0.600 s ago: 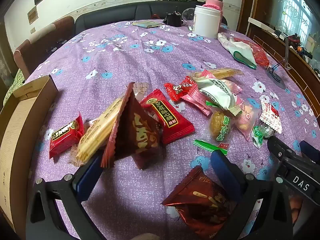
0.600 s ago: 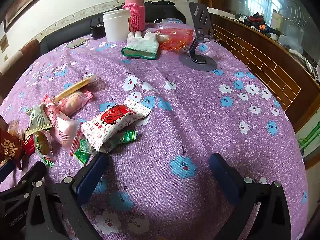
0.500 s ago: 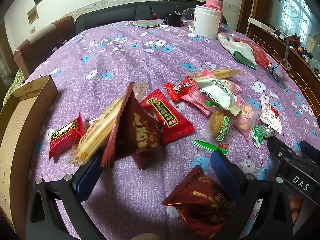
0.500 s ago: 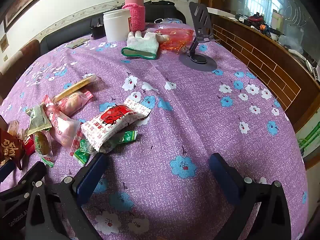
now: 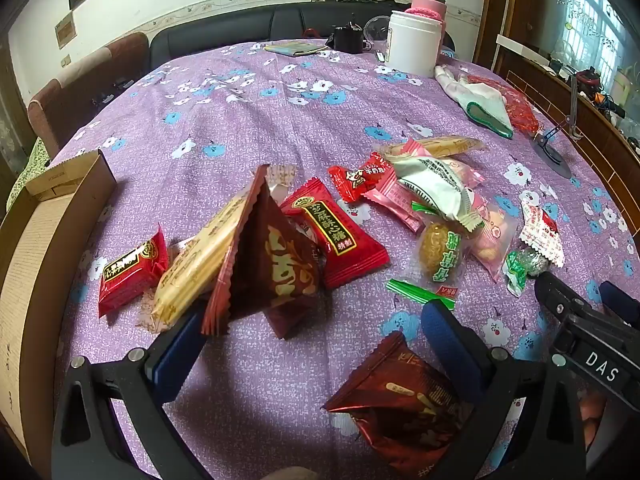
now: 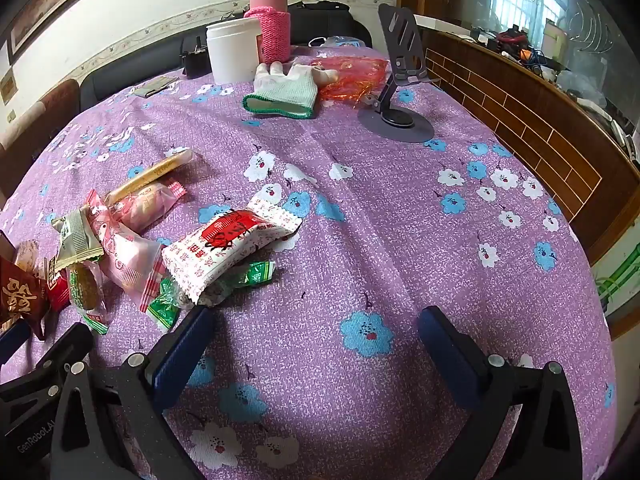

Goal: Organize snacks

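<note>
Jaws spread wide, purple floral tablecloth, dark sofa behind

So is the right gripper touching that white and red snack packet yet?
Apart. The right wrist view shows the right gripper open over bare tablecloth, with the white and red packet lying ahead of its left finger, a strip of cloth between.

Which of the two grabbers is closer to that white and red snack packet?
Right. The right gripper has the white and red packet just ahead of its left finger; the left gripper sits farther off.

Snack-strewn floral purple table
</note>
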`<state>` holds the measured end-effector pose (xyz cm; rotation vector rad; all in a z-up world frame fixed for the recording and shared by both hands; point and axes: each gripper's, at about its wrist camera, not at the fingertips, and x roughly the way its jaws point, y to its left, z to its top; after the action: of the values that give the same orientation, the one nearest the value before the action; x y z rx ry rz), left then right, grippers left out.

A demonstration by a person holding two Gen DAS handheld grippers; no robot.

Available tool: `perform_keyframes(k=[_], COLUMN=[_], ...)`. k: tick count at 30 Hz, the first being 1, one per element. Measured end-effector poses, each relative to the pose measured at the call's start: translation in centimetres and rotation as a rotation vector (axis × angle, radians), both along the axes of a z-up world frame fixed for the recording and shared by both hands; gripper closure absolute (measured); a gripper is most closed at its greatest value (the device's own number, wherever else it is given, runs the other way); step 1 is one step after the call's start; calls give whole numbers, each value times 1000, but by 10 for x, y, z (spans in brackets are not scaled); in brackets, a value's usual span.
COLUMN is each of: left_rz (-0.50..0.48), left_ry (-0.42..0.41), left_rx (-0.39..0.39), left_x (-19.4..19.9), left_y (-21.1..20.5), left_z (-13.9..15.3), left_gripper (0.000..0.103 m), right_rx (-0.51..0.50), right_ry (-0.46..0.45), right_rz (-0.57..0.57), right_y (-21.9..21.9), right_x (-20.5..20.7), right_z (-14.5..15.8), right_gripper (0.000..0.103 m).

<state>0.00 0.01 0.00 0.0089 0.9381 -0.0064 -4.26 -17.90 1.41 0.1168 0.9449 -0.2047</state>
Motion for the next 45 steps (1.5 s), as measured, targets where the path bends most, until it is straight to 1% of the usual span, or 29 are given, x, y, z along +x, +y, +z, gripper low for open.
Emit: perform_keyframes(k=[23,28,32,36,40,45], left_rz=[2,21,-4,-68,-56,-83], left_ry=[0,1,7,27,28,50], left_rx=[0,0,-5,-2,5,8], left_x=[0,-3,-6,-14,-33,-35], left_y=[0,2,1,4,4,4], left_z=[0,2,1,2,2,2], left_gripper=[0,0,0,0,0,0], right_rx=[-2,-1,-1,1,-6,-9], right_ry=[0,1,0,0,3,12], right_rz=[1,1,1,0,-2,-37], right_y=[1,1,0,-1,3,3], right_x=[1,2,1,0,3,-3], right_z=[0,0,0,0,0,1], right_gripper=[1,1,1,1,1,1])
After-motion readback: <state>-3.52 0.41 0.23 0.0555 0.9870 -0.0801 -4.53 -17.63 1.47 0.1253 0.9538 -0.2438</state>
